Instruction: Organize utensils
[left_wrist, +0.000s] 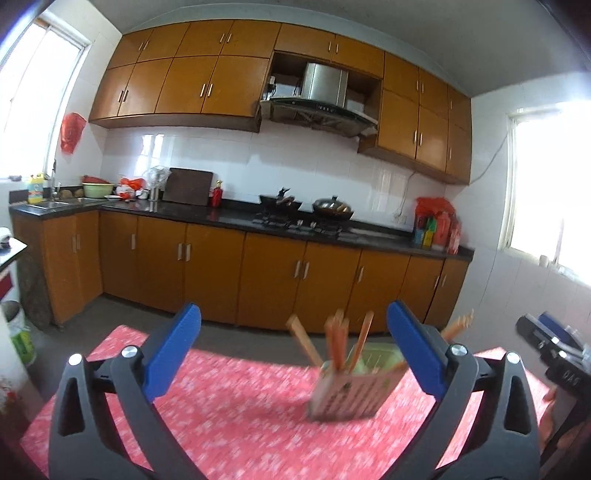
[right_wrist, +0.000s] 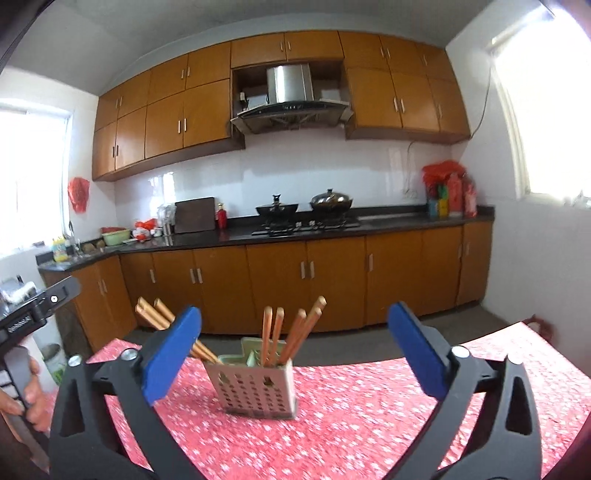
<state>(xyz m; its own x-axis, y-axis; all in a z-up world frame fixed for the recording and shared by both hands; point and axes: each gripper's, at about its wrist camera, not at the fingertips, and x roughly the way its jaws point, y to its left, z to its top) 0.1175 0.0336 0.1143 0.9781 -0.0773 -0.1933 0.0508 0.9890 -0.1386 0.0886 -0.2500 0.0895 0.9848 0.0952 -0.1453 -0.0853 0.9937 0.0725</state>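
A pale perforated utensil holder (right_wrist: 255, 387) stands on the red floral tablecloth (right_wrist: 369, 413) with several wooden chopsticks (right_wrist: 291, 336) upright in it. It also shows, blurred, in the left wrist view (left_wrist: 351, 391) with its chopsticks (left_wrist: 336, 343). My left gripper (left_wrist: 293, 350) is open and empty, with the holder just in front of it, towards its right finger. My right gripper (right_wrist: 293, 350) is open and empty, with the holder in front of it between the fingers. More chopsticks (right_wrist: 155, 314) stick out left, behind the right gripper's left finger.
The table ends just behind the holder; grey floor (right_wrist: 351, 343) and orange kitchen cabinets (right_wrist: 277, 280) lie beyond. The other gripper's body shows at the right edge of the left wrist view (left_wrist: 554, 350) and the left edge of the right wrist view (right_wrist: 29, 310).
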